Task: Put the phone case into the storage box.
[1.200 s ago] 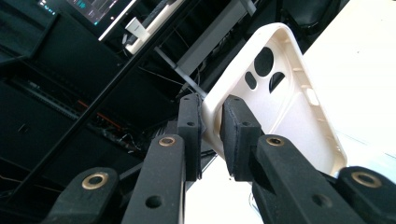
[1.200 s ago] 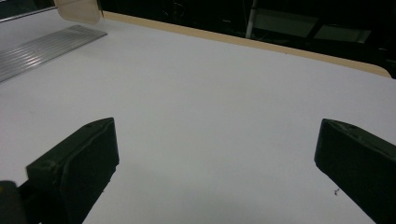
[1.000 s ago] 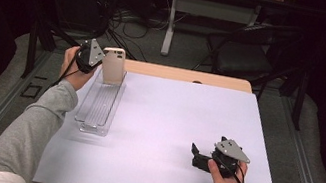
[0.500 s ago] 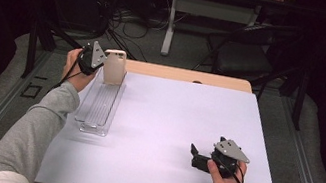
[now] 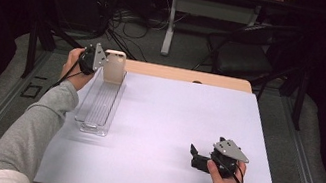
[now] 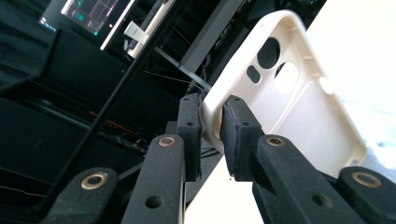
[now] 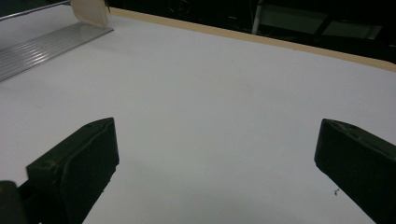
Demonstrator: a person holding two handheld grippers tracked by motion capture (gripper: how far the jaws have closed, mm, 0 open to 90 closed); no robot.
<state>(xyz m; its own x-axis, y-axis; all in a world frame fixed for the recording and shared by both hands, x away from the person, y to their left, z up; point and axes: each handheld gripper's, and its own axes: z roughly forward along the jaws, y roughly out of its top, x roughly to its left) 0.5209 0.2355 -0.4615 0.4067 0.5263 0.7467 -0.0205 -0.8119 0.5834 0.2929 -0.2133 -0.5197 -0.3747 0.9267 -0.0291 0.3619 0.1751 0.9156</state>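
Dark room, grey carpet floor [image 5: 294,140]. White tabletop [image 5: 175,124] with wood edge, black chair [image 5: 246,55] behind, cables [image 5: 128,19] on floor, lit monitor [image 6: 93,16].

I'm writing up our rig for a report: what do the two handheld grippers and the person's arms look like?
Both the left gripper and the right gripper are black, each topped by a grey three-cornered plate and trailing a black cable. Their jaws are flat black blocks on arms with round brass-coloured rivets. The person wears grey sleeves.
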